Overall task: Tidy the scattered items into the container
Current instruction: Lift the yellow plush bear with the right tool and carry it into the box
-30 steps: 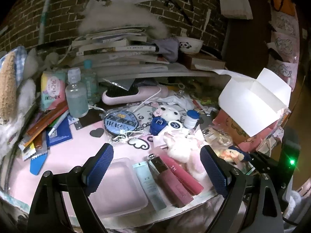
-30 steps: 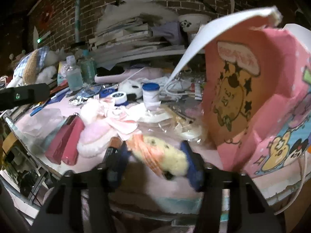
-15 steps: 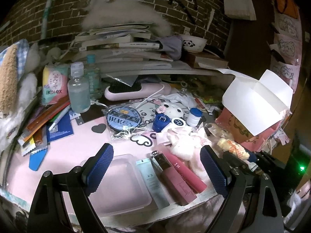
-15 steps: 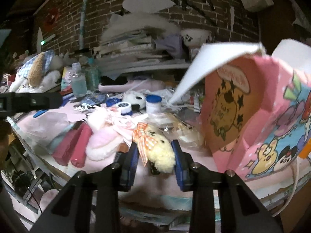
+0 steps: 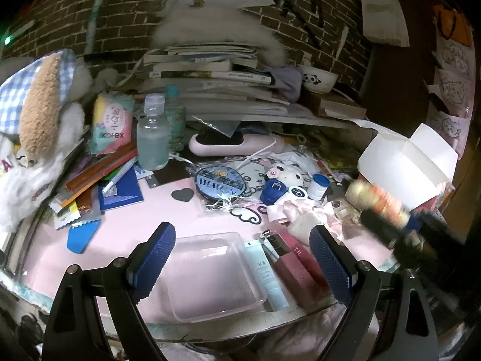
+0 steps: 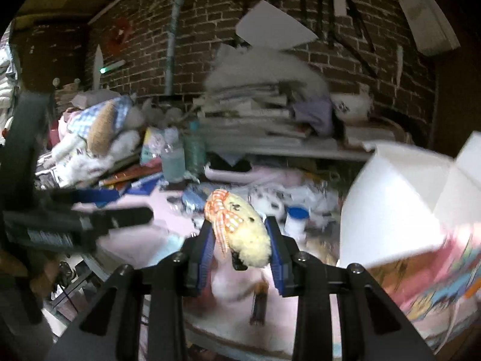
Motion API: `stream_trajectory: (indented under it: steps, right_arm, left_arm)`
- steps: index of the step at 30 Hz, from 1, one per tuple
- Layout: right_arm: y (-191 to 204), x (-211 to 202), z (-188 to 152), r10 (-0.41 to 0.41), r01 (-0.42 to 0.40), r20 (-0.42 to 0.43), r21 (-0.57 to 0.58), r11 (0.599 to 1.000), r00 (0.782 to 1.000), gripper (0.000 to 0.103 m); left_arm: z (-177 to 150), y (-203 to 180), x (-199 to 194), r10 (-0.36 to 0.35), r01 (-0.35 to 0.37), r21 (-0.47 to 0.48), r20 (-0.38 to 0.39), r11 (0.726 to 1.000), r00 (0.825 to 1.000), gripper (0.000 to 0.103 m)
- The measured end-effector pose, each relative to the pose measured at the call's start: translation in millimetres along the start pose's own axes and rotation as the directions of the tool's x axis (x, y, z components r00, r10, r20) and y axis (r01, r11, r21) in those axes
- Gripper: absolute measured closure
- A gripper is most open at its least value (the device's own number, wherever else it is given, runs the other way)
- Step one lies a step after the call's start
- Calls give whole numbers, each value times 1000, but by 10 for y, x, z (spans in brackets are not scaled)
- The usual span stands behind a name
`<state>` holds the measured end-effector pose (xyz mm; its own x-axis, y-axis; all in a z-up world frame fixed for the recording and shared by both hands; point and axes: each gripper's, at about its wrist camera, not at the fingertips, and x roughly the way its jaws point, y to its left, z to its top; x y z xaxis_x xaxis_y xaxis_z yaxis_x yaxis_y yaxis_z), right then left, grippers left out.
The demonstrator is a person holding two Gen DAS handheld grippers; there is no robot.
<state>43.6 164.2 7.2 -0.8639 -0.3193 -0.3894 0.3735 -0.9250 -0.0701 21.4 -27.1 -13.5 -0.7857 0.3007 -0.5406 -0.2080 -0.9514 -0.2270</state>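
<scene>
Plush chick (image 6: 245, 231) is sitting pinched between my right gripper (image 6: 240, 240) pads, lifted above the pink table (image 5: 120, 228), left of the white-flapped pink box (image 6: 399, 198). Only the left camera is showing me the clear tray (image 5: 210, 270) under my left gripper (image 5: 242, 261), whose jaws are standing wide apart around nothing; there the chick is appearing blurred beside the box.

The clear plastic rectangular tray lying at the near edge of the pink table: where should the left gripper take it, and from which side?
Probably by its near rim. The clear plastic rectangular tray lies flat and shallow, wider than the open left gripper, so its thin wall is the only part that fits. Come from the table's near edge; the pale blue tube lies against its right side.
</scene>
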Motion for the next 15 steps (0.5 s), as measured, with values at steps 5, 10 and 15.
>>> stream_trajectory:
  steps: [5,10,15]
  right_arm:
    - [-313,-141,422,-31,32,-41,21,999,999,73]
    - [-820,-267,673,-122,129,-111,55,990,986,73]
    - [-1392,-315,790,-211,235,-217,88,968,953,73]
  left_arm:
    - [-5,-15,3,-14,14,1,1,1000,1000,14]
    - [5,-51,16,-22,22,0,-1,1000,1000,14]
    - [16,-90,46,-22,22,6,-12,1000,1000,14]
